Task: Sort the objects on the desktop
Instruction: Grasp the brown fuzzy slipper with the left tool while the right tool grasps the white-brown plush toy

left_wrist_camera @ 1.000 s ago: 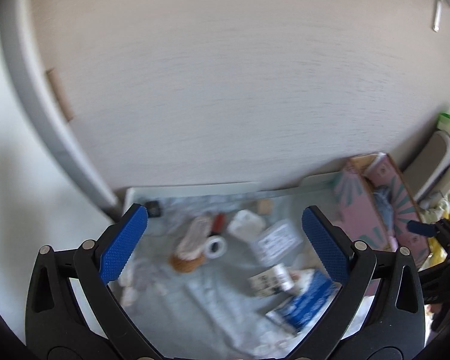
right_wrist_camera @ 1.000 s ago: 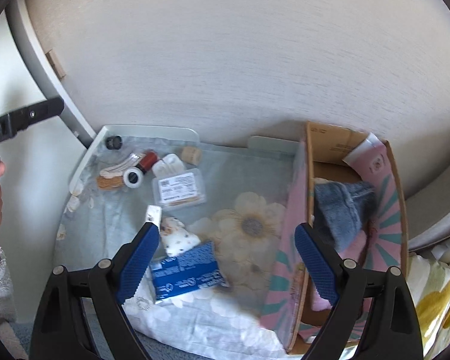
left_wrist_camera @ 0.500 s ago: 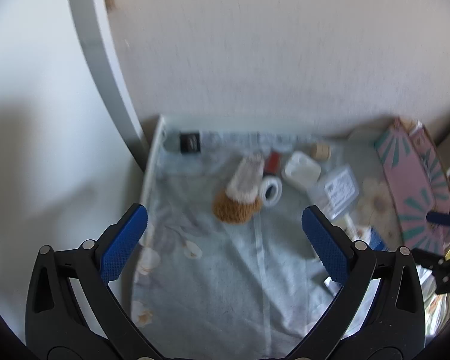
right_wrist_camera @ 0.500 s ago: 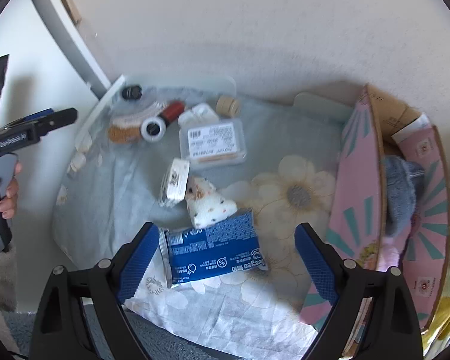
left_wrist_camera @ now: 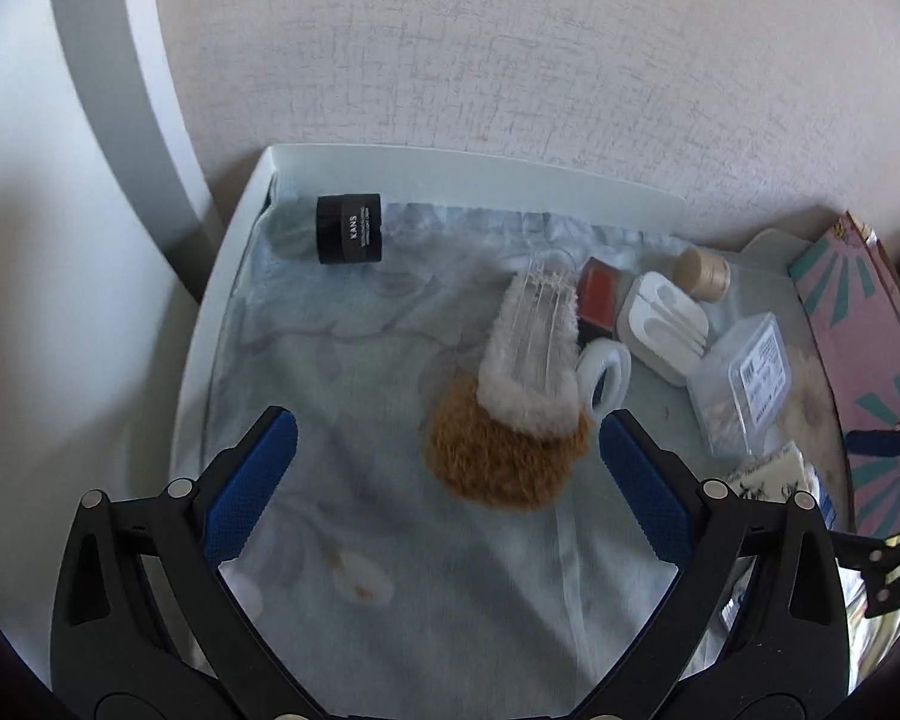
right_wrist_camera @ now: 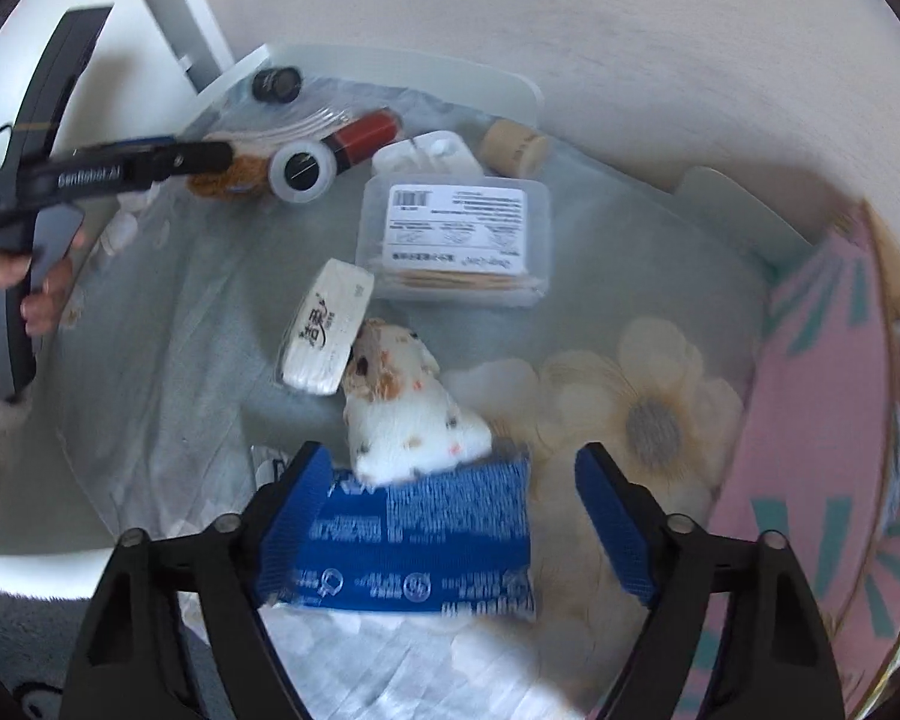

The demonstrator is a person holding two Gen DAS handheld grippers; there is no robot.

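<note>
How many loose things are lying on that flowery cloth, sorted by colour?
Black: 1, jar
Red: 1, tube
Tan: 1, round pot
Brown and white: 1, furry clip
White: 4, tape roll, case, tissue pack, spotted plush
Clear: 1, swab box
Blue: 1, packet
Total: 10

A home room: flowered cloth [right_wrist_camera: 630, 396] on a toiletry-strewn table [left_wrist_camera: 390, 151].
</note>
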